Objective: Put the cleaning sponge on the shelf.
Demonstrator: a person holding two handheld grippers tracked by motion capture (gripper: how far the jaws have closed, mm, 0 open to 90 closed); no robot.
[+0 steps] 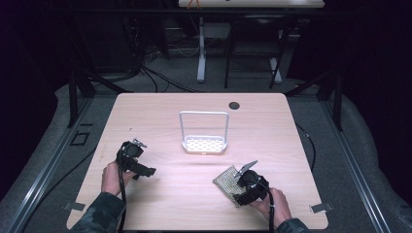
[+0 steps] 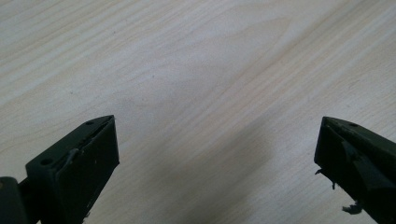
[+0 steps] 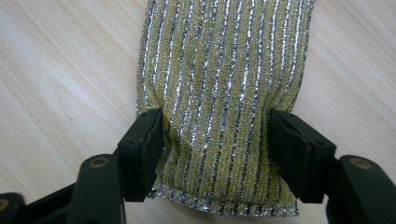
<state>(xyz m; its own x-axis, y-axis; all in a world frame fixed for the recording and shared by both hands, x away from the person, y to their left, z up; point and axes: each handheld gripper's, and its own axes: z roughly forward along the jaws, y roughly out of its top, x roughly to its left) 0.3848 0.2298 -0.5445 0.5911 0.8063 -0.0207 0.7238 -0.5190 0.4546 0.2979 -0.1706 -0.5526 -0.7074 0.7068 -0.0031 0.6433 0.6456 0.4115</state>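
On my left I see the left gripper (image 1: 145, 171) held low over the pale wood-grain table (image 1: 160, 109), its two black jaws spread wide apart. In the left gripper view there is just bare tabletop between them, and nothing is held.

Ahead of both grippers, roughly midway between them and farther from me, stands one white metal rack with a perforated base and an upright wire hoop (image 1: 204, 132). It is well apart from either gripper. Beyond it I count one small dark round hole (image 1: 234, 105) in the table.

On my right, the right gripper (image 1: 241, 190) is at the one yellow-green cloth with silver stripes (image 1: 227, 181), which lies flat on the table. In the right gripper view the two jaws press in on the cloth's (image 3: 224, 93) opposite side edges near its closest end, and the fabric bulges slightly between them.
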